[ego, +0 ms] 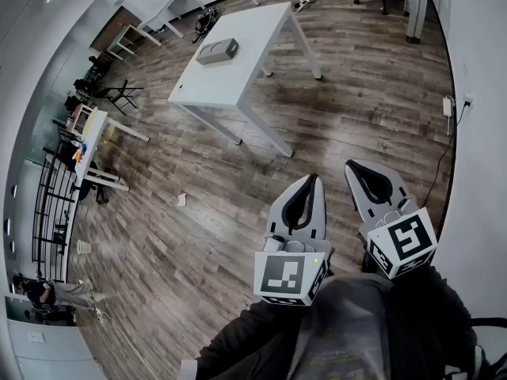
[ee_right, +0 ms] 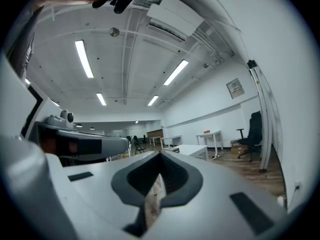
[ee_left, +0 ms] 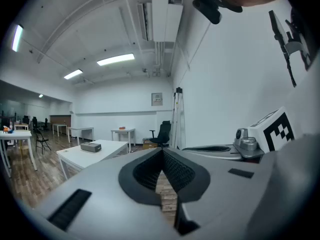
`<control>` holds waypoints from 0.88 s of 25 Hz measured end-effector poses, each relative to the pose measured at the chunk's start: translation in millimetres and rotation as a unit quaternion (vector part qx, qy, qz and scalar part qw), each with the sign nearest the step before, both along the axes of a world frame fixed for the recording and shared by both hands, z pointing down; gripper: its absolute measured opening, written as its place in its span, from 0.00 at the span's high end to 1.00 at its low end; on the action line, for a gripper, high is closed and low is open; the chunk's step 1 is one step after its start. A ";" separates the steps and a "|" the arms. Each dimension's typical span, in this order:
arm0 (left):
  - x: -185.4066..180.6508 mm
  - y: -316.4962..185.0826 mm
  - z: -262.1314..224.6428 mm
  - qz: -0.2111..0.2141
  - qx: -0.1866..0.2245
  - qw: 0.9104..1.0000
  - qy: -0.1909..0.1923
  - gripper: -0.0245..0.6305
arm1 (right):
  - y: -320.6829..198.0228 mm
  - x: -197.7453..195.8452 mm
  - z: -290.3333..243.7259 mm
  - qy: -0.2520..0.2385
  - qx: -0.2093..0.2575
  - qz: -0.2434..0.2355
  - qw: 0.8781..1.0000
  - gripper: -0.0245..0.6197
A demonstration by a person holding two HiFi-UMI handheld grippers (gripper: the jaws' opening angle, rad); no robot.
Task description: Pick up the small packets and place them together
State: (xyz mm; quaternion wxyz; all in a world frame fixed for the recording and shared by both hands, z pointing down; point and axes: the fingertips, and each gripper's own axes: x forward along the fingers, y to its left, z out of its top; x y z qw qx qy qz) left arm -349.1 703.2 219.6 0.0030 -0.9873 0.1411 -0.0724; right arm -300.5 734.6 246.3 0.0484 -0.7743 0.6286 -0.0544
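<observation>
Left hand-held gripper point(ego: 313, 179) and right hand-held gripper point(ego: 351, 165) sit closed, empty; perhaps a box point(ego: 217, 51) on table point(ego: 242, 74).

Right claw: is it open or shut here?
Shut. In the right gripper view, the right claw has its two jaws meeting at the tips, with nothing gripped between them.

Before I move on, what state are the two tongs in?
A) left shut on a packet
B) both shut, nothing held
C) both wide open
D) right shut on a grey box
B: on the left tongs and the right tongs the jaw tips meet, with only wooden floor seen behind them.
</observation>
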 end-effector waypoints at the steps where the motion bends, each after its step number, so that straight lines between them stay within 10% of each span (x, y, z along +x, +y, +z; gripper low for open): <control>1: 5.9 3.0 0.8 -0.001 0.000 1.000 0.000 0.96 | 2.7 4.4 0.4 0.001 0.000 -0.003 1.000 0.96; 22: 58.9 -38.8 62.0 0.009 -0.063 0.998 -0.029 0.96 | -36.0 42.0 53.8 -0.053 -0.024 -0.043 0.997 0.93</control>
